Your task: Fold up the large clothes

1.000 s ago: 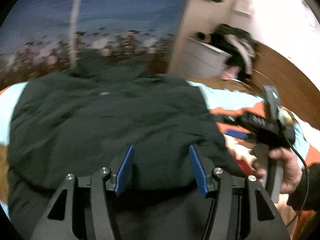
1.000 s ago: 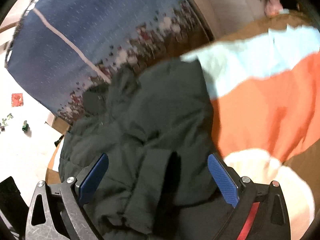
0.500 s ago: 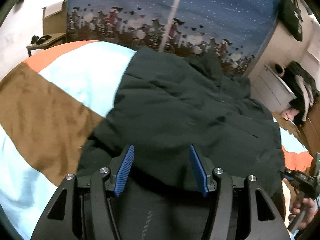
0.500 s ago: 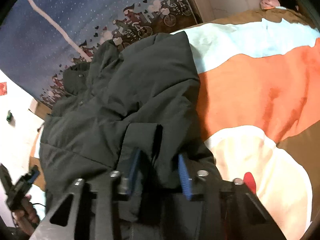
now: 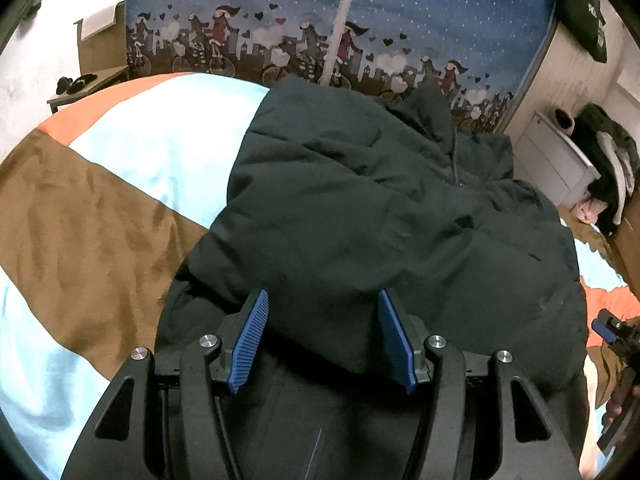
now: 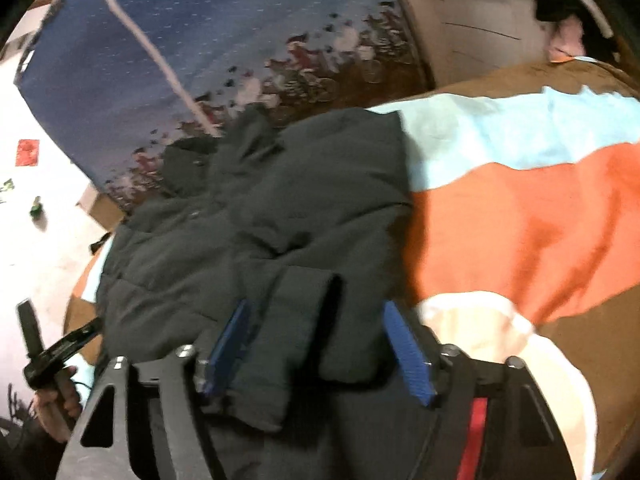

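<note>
Both claws point down at a slant over a dark green puffy jacket [image 5: 380, 208] lying on a bed. The left claw [image 5: 322, 336] sits at the jacket's near hem, jaws partly apart with padded fabric bulging between them; whether the pads press it cannot be told. The right claw [image 6: 320, 354] has just been opening, a folded sleeve cuff [image 6: 292, 320] loose between its blue pads. The jacket is bunched, its hood at the far end. Striped bedspread [image 6: 520, 216] lies bare to the jacket's left and right.
</note>
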`<state>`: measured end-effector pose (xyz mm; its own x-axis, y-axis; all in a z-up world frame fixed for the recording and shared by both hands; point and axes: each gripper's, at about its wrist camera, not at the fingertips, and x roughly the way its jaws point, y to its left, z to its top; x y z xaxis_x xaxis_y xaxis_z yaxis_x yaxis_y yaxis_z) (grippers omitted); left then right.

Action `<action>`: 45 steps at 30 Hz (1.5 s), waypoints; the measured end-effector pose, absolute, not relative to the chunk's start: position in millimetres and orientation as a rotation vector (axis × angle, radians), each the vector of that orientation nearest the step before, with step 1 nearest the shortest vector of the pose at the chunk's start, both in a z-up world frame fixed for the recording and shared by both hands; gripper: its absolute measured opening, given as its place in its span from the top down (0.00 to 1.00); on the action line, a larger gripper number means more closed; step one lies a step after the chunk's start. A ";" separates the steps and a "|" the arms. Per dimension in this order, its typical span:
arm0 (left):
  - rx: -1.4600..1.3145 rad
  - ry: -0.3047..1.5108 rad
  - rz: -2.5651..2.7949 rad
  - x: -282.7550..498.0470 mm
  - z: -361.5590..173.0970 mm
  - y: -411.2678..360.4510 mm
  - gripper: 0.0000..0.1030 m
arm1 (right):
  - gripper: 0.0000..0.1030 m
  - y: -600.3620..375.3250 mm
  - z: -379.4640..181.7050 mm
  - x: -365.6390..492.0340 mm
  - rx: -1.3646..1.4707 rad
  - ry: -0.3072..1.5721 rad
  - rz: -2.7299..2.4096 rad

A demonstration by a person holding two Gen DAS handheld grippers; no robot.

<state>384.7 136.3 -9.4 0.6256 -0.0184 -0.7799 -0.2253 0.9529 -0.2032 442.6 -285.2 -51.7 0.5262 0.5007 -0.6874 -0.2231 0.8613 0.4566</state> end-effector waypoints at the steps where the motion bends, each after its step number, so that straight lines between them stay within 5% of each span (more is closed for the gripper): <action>1: -0.288 0.897 0.124 386.8 -11.3 135.5 0.50 | 0.32 -279.3 -56.5 445.6 0.325 0.949 0.446; 8: -0.262 0.923 0.131 395.3 -22.4 130.1 0.50 | 0.34 -266.4 -77.0 455.0 0.328 1.046 0.401; 9: -0.259 0.924 0.131 395.6 -22.9 129.5 0.50 | 0.45 -265.6 -75.9 455.0 0.322 1.046 0.393; 10: -0.258 0.923 0.129 395.5 -23.4 129.5 0.50 | 0.69 -264.6 -74.6 455.0 0.302 1.050 0.377; 12: -0.257 0.924 0.129 395.8 -24.1 129.4 0.50 | 0.88 -265.2 -72.0 454.7 0.323 1.052 0.390; 15: -0.263 0.922 0.127 395.1 -23.5 130.5 0.50 | 0.94 -268.4 -61.5 451.4 0.336 1.012 0.418; 25: -0.236 0.875 0.059 392.1 -10.1 118.1 0.50 | 0.96 -264.4 -1.0 459.5 0.264 0.778 0.418; 36: -0.071 0.916 0.023 412.9 -34.9 77.6 0.50 | 0.91 -238.8 -56.2 465.1 -0.029 0.868 0.244; 42: -0.092 0.914 0.016 416.0 -41.5 84.3 0.47 | 0.70 -207.0 -46.8 444.4 -0.180 0.775 0.344; 45: -0.085 0.917 0.029 415.3 -43.2 82.8 0.42 | 0.69 -191.5 -63.8 448.2 -0.231 0.830 0.373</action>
<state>415.3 82.8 -43.2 0.6078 -0.0111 -0.7940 -0.0612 0.9963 -0.0607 448.2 -191.5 -63.8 0.6156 0.2314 -0.7533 -0.4095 0.9106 -0.0549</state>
